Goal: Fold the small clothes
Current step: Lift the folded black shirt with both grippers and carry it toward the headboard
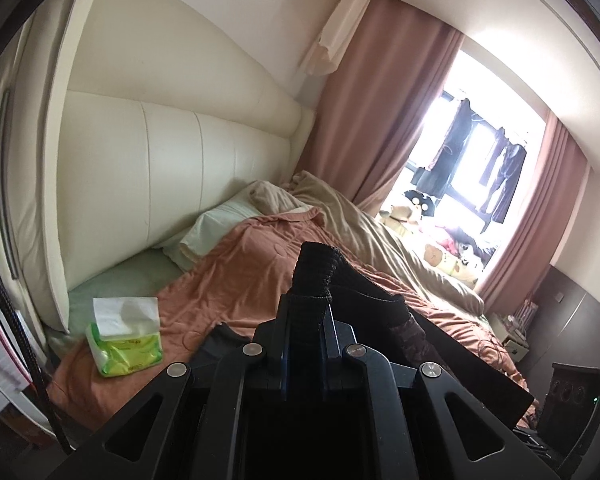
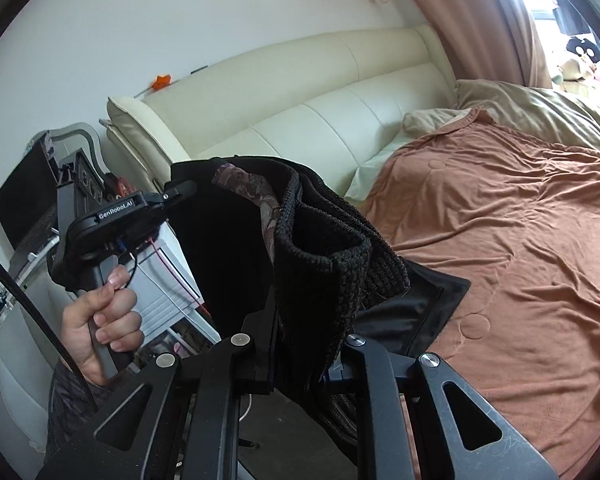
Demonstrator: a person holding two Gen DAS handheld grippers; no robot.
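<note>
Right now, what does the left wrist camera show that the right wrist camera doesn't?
Only the left wrist view shows the green tissue pack on the bed, the laundry hanging outside the window, and the left tongs from behind, shut on the black knit garment. Only the right wrist view shows the person's hand gripping the left handle, and the right tongs shut on the same garment. Both show the cream headboard and the rust-coloured blanket.

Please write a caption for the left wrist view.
Left gripper clamps black garment above the rust-coloured blanket.
</note>
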